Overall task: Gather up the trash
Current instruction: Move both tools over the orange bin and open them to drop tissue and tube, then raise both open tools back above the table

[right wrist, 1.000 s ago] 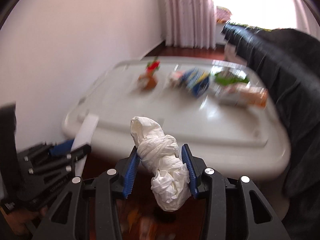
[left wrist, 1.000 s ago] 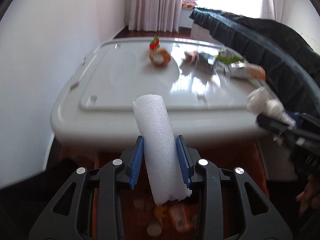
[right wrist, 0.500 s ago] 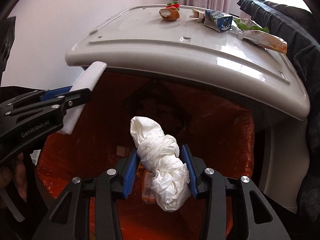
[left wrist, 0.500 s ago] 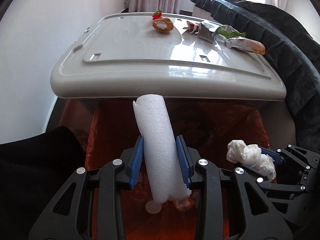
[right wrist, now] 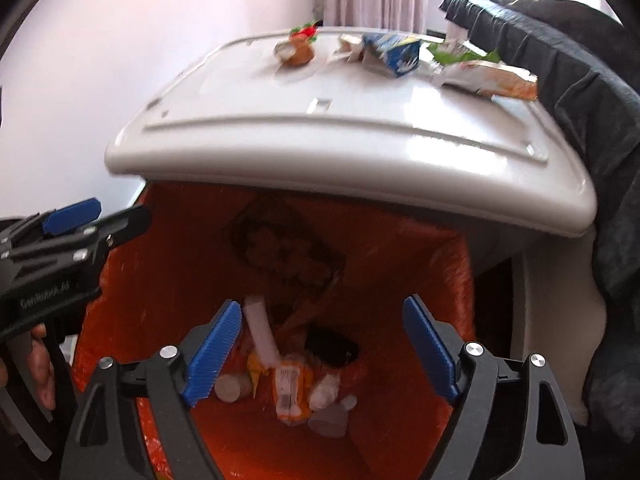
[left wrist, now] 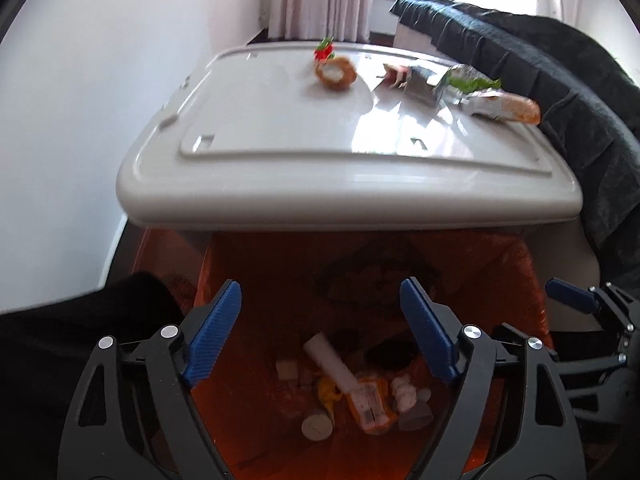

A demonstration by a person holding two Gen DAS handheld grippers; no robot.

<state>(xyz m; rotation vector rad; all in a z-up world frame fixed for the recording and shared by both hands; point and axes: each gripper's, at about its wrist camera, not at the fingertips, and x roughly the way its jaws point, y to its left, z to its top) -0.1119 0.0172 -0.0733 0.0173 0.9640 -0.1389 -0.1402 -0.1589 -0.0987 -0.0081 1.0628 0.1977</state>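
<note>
Now both tools are hanging over the mouth of the bin, pointing steeply down. Left gripper [left wrist: 320, 320]: jaws are opening, standing wide, nothing between the blue pads. Right gripper [right wrist: 322, 328]: likewise opening, wide, nothing between them.

Below, the orange bin liner [right wrist: 432, 264] is holding a heap at its bottom: a white foam tube [left wrist: 330, 360] is lying tilted on top, a crumpled white tissue wad [right wrist: 324, 392] is sitting beside an orange packet [right wrist: 290, 392], with small lids and scraps around them. Both pieces are looking well inside the bag, none caught on its rim.

Beyond the bin, the grey lid [left wrist: 280, 128], serving as a tabletop, is carrying what remains: a round orange snack piece [left wrist: 335, 73] with a red-green wrapper [left wrist: 324, 49] behind it, a blue carton [right wrist: 396, 56], a green foil bag [left wrist: 468, 82] and a long orange wrapper [left wrist: 506, 108], all near the far edge.

Judgement: the drop step is finishing. To do it well, the person should be keeping the jaws wide while lifting clear of the liner, then reaching for the far items one per hand, arms apart.
</note>
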